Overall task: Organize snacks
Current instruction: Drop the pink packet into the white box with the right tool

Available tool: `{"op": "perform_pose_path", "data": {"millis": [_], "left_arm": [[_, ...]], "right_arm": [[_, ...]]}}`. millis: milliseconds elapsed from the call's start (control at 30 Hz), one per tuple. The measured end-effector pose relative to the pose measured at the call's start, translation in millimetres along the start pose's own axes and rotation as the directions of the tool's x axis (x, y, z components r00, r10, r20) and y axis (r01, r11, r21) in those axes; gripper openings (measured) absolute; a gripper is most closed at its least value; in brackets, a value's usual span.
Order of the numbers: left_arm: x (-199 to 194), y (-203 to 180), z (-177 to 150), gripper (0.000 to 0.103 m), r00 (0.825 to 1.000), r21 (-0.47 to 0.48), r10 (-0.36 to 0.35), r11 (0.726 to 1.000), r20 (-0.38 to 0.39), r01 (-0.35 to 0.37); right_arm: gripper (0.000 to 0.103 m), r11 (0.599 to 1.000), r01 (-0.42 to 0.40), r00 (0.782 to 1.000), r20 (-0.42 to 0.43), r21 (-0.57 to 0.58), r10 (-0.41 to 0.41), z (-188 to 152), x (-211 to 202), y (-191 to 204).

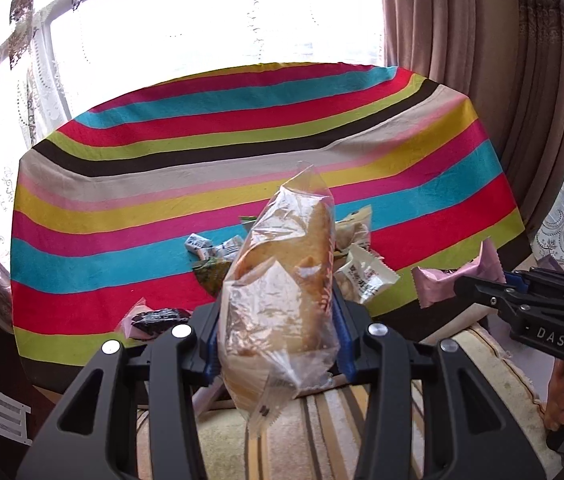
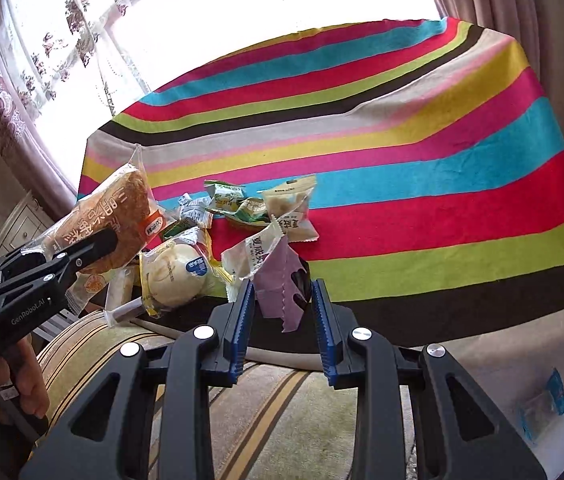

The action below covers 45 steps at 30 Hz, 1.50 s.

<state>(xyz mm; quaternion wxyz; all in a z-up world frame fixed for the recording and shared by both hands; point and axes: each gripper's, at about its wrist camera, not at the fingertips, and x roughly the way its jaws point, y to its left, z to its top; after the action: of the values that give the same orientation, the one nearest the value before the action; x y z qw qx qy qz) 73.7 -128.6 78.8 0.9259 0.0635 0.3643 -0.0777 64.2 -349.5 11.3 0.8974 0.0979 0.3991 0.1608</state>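
Crinkly clear-wrapped bread [image 1: 282, 280] (oblong) between blue-ridged fingers [image 1: 211, 344]

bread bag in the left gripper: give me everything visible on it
The bread bag is a clear crinkly plastic pack with a golden-brown bun inside and orange printed lettering on one face. The left gripper is shut on it mid-body, blue pads pressing both sides. It stands roughly upright and lifted off the striped tablecloth, sealed serrated ends sticking out above and below the jaws. Nothing else visibly touches it.

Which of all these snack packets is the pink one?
The pink packet, pinched in the right gripper and held off the striped tablecloth. The left gripper holds a clear-wrapped bread; the pile's packets are white and green.
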Motion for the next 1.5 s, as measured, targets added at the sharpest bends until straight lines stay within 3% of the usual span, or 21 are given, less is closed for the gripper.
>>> {"op": "perform_pose_path", "data": {"millis": [300,467,600,733,933,1133,1200,1267,1300,1500], "left_arm": [[11,-80,9,0.044,0.994,0.124,-0.111,0.986,-0.021,0.113],[17,-134,9,0.044,0.98,0.219,-0.193,0.955,-0.053,0.2],[22,-177,8,0.044,0.963,0.296,-0.255,0.917,-0.083,0.269],[33,-217,4,0.044,0.935,0.348,-0.323,0.868,-0.146,0.354],[51,-268,-3,0.044,0.901,0.43,-0.367,0.792,-0.233,0.433],[62,-303,-6,0.047,0.881,0.483,-0.388,0.737,-0.271,0.473],[67,-308,-7,0.05,0.877,0.485,-0.386,0.731,-0.285,0.48],[70,-309,-6,0.072,0.884,0.486,-0.374,0.739,-0.279,0.467],[70,-307,-5,0.076,0.887,0.48,-0.374,0.746,-0.272,0.462],[71,-295,-1,0.077,0.895,0.437,-0.366,0.782,-0.256,0.445]], "right_arm": [[0.029,0.988,0.057,0.998,0.02,0.145,-0.061,-21,-27,-64],[0.029,0.968,0.098,0.994,0.023,0.231,-0.106,-38,-47,-107],[0.029,0.943,0.142,0.987,0.025,0.301,-0.156,-52,-63,-139],[0.029,0.91,0.183,0.979,0.019,0.372,-0.204,-67,-76,-169],[0.029,0.864,0.22,0.968,0.009,0.452,-0.252,-87,-92,-206],[0.03,0.835,0.248,0.96,-0.009,0.492,-0.28,-100,-98,-225],[0.03,0.824,0.253,0.958,-0.012,0.507,-0.286,-104,-101,-229],[0.033,0.816,0.26,0.957,-0.023,0.516,-0.291,-106,-101,-232],[0.033,0.815,0.261,0.957,-0.027,0.517,-0.289,-106,-101,-232],[0.035,0.813,0.257,0.96,-0.044,0.522,-0.276,-107,-96,-233]]}}
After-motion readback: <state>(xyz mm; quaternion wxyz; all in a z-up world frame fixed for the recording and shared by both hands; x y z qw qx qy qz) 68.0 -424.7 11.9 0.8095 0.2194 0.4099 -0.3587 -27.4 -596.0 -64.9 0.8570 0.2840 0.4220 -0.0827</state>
